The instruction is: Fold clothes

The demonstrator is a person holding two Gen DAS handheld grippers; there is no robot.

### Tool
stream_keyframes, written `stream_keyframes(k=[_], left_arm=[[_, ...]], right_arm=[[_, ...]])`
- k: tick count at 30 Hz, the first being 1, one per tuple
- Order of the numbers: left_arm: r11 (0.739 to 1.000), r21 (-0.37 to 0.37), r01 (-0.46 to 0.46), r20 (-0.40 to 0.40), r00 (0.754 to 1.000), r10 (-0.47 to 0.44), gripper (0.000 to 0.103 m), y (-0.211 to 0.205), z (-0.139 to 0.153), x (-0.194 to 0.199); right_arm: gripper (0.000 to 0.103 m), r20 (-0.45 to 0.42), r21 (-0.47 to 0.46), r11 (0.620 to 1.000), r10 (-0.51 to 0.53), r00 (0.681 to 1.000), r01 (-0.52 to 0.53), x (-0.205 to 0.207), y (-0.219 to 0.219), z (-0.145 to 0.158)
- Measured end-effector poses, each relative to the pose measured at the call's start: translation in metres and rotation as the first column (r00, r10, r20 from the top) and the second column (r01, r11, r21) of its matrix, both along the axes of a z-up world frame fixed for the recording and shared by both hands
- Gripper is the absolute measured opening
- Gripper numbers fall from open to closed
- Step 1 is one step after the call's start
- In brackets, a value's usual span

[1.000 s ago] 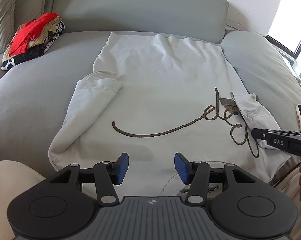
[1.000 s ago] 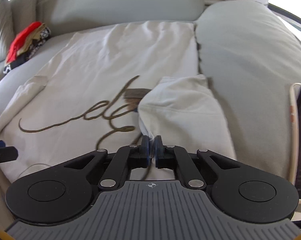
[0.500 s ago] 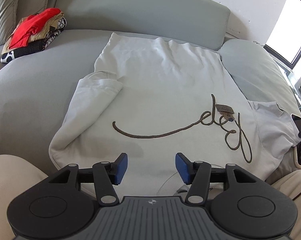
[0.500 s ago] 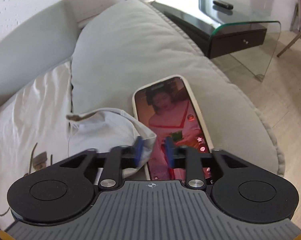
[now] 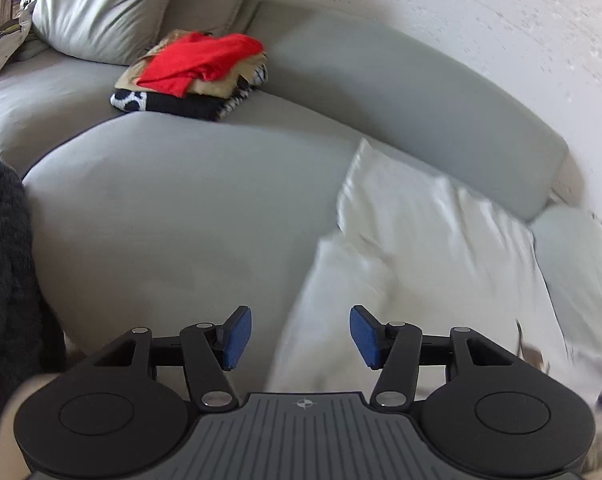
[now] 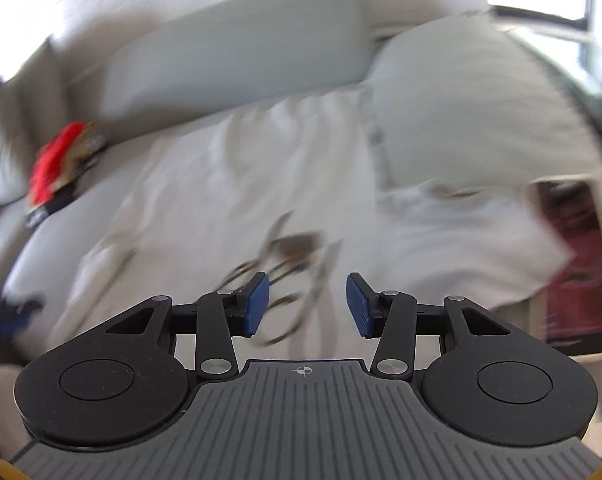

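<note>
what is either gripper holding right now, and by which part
Nothing. The left gripper and right gripper are both open and empty above the white sweatshirt.

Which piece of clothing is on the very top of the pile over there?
The bright red garment is on top of the pile. Beneath it lies a beige folded garment, and at the bottom a black-and-white patterned garment, all on the grey sofa.

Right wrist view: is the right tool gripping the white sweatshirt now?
No, the right tool is open, its blue pads apart above the white sweatshirt, holding nothing.
</note>
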State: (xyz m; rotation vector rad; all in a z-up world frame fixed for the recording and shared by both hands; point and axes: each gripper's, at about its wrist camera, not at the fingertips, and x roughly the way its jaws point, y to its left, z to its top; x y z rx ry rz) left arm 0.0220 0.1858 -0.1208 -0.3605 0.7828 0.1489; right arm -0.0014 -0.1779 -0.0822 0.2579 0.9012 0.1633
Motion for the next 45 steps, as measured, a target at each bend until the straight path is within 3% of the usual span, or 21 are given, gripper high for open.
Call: stream_keyframes(k=[3, 5, 8, 11, 13, 15, 18, 20, 25, 28, 29, 31, 33, 35, 39, 42, 45], left_arm=[[0.992, -0.103, 0.067, -0.053, 0.996, -0.073, 0.05, 0.021, -0.01, 0.043], [0.982, -0.153, 0.112, -0.066, 0.99, -0.123, 0.05, 0.025, -0.019, 0.065], [0.973, -0.166, 0.16, -0.076, 0.982, -0.175, 0.05, 0.022, -0.033, 0.087], [0.961, -0.202, 0.186, -0.089, 0.974, -0.208, 0.034, 0.02, -0.045, 0.102], [0.957, -0.204, 0.205, -0.086, 0.97, -0.226, 0.032, 0.016, -0.049, 0.105], [0.953, -0.203, 0.223, -0.083, 0.966, -0.244, 0.02, 0.013, -0.051, 0.109], [0.963, -0.132, 0.235, -0.068, 0.967, -0.245, 0.002, 0.007, -0.044, 0.108], [0.97, -0.083, 0.227, -0.044, 0.972, -0.231, 0.0, 0.006, -0.035, 0.1], [0.991, 0.001, 0.136, 0.043, 0.99, -0.136, 0.0, 0.015, -0.008, 0.071], [0.996, 0.044, -0.073, 0.079, 0.994, 0.069, 0.0, 0.038, 0.001, 0.053], [0.986, 0.029, -0.162, 0.05, 0.986, 0.161, 0.0, 0.05, -0.003, 0.047], [0.944, 0.004, -0.329, -0.014, 0.944, 0.329, 0.0, 0.072, -0.011, 0.037], [0.916, -0.037, -0.4, -0.104, 0.913, 0.394, 0.001, 0.083, -0.03, 0.034], [0.906, 0.009, -0.423, -0.161, 0.894, 0.419, 0.006, 0.079, -0.042, 0.031], [0.899, 0.075, -0.43, -0.126, 0.891, 0.437, 0.022, 0.066, -0.034, 0.017], [0.917, 0.13, -0.378, -0.06, 0.92, 0.388, 0.026, 0.048, -0.015, -0.002], [0.955, 0.163, -0.246, 0.003, 0.969, 0.249, 0.035, 0.016, 0.002, -0.018]], right_arm=[[0.047, -0.067, 0.082, 0.99, 0.117, 0.991, -0.111, 0.006, 0.031, -0.017], [0.047, -0.099, 0.08, 0.985, 0.158, 0.982, -0.151, 0.009, 0.046, -0.028], [0.047, -0.17, 0.048, 0.987, 0.162, 0.972, -0.156, 0.014, 0.055, -0.044], [0.044, -0.21, 0.051, 0.99, 0.138, 0.968, -0.13, 0.015, 0.052, -0.053], [0.044, -0.216, 0.058, 0.99, 0.141, 0.966, -0.131, 0.015, 0.05, -0.053], [0.045, -0.218, 0.042, 0.988, 0.151, 0.964, -0.146, 0.017, 0.052, -0.053], [0.047, -0.22, 0.017, 0.986, 0.167, 0.961, -0.168, 0.02, 0.056, -0.053], [0.049, -0.221, 0.007, 0.984, 0.174, 0.96, -0.177, 0.021, 0.058, -0.052], [0.049, -0.223, 0.013, 0.985, 0.171, 0.96, -0.172, 0.021, 0.057, -0.052], [0.049, -0.223, 0.018, 0.986, 0.167, 0.96, -0.167, 0.021, 0.056, -0.053], [0.049, -0.223, 0.019, 0.986, 0.166, 0.961, -0.166, 0.021, 0.056, -0.053], [0.049, -0.222, 0.022, 0.987, 0.163, 0.961, -0.162, 0.02, 0.057, -0.054], [0.056, -0.22, 0.033, 0.986, 0.168, 0.961, -0.165, 0.02, 0.058, -0.054], [0.063, -0.218, 0.045, 0.985, 0.175, 0.96, -0.169, 0.02, 0.059, -0.054], [0.064, -0.208, 0.06, 0.987, 0.161, 0.965, -0.152, 0.011, 0.05, -0.046], [0.063, -0.186, 0.103, 0.992, 0.094, 0.978, -0.075, -0.006, 0.021, -0.037], [0.059, -0.156, 0.139, 0.99, 0.0, 0.988, 0.022, -0.026, -0.011, -0.031]])
